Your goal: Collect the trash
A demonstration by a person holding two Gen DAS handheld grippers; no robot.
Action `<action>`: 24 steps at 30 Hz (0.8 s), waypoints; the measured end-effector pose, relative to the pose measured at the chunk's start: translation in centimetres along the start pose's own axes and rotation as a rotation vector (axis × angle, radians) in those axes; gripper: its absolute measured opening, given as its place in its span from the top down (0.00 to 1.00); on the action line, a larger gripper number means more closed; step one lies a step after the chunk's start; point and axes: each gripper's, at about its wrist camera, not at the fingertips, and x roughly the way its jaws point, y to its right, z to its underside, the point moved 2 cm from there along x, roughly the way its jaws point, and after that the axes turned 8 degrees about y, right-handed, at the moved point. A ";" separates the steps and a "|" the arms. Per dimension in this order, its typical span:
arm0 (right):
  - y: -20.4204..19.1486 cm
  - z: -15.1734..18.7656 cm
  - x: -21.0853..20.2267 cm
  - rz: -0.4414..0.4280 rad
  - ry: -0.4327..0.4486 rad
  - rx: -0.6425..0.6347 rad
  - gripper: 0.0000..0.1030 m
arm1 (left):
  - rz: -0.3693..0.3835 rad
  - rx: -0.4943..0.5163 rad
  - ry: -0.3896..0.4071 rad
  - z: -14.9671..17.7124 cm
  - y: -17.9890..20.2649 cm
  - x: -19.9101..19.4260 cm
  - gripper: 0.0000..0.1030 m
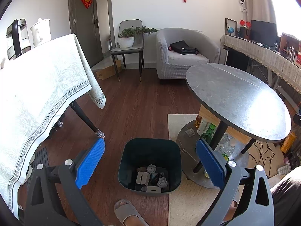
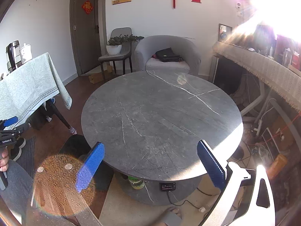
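Note:
A dark green trash bin (image 1: 150, 150) stands on the wood floor and holds crumpled paper balls (image 1: 162, 182), small cardboard boxes (image 1: 142, 178) and dark wrappers. My left gripper (image 1: 150, 163) is open and empty, hovering above the bin with its blue pads either side. My right gripper (image 2: 150, 164) is open and empty above the near edge of the round grey marble table (image 2: 161, 116), whose top is bare. The left gripper also shows at the left edge of the right wrist view (image 2: 9, 126). A crumpled paper (image 1: 190, 132) lies on the table's lower shelf.
A table with a patterned cloth (image 1: 37, 98) stands to the left. Bottles (image 1: 207, 130) sit on the round table's lower shelf. A grey armchair (image 1: 180, 56) with a black bag and a chair with a potted plant (image 1: 128, 37) stand at the back. A slippered foot (image 1: 128, 212) is near the bin. Cables (image 2: 252, 145) lie at right.

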 end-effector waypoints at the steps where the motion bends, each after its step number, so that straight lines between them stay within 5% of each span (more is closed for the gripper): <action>1: -0.1 0.0 0.0 -0.002 0.000 0.001 0.03 | 0.000 -0.003 -0.001 0.0 -0.1 0.0 0.04; 24: -0.7 -0.1 0.1 -0.019 0.000 -0.005 0.03 | -0.002 -0.016 0.000 0.1 -0.2 0.0 0.03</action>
